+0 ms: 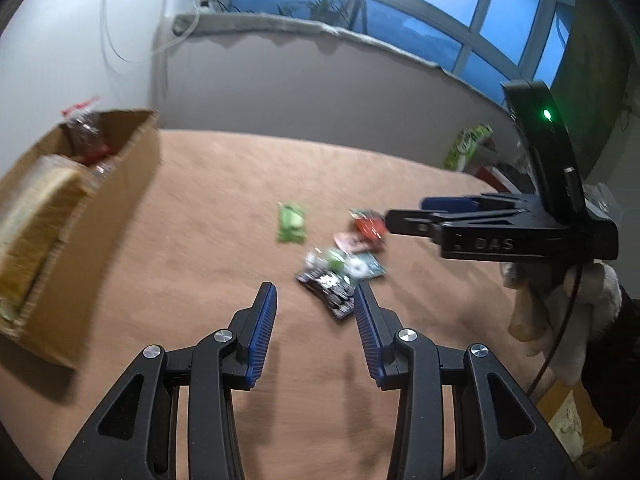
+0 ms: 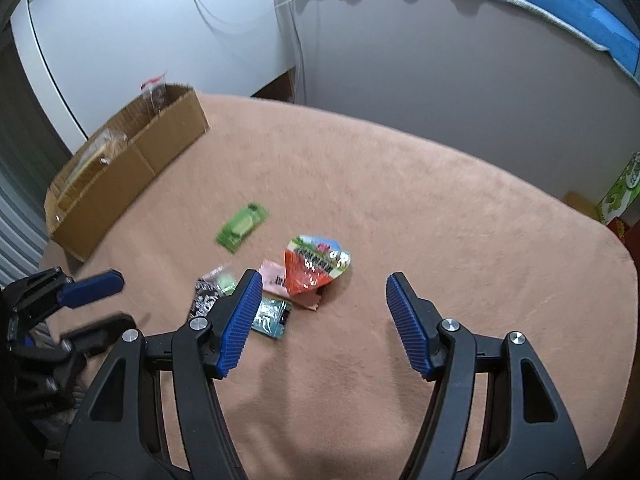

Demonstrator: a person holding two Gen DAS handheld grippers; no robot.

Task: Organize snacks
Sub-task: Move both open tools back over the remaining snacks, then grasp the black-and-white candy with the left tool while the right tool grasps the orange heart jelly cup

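A small pile of snack packets lay in the middle of the frame on a soft peach-brown blanket. In the pile were a red and white bag, a pink packet under it, a teal packet and a black packet. A green packet lay by itself, a little up and left of the pile.

A cardboard box sat at the upper left of the right wrist view, on the edge of the blanket. It held a big yellow bag and a clear bag with a red top.

Behind the blanket stood a gray wall. Above it ran a window with blue glass and some plants on the sill. A green and white box stood at the right edge.

The left hand-held gripper hung over the blanket with its blue pads wide apart and nothing between them. Its right pad was near the black packet; whether they touched could not be told. The right hand-held gripper was also wide apart and held nothing, just below the pile. A hand in a white glove held it.
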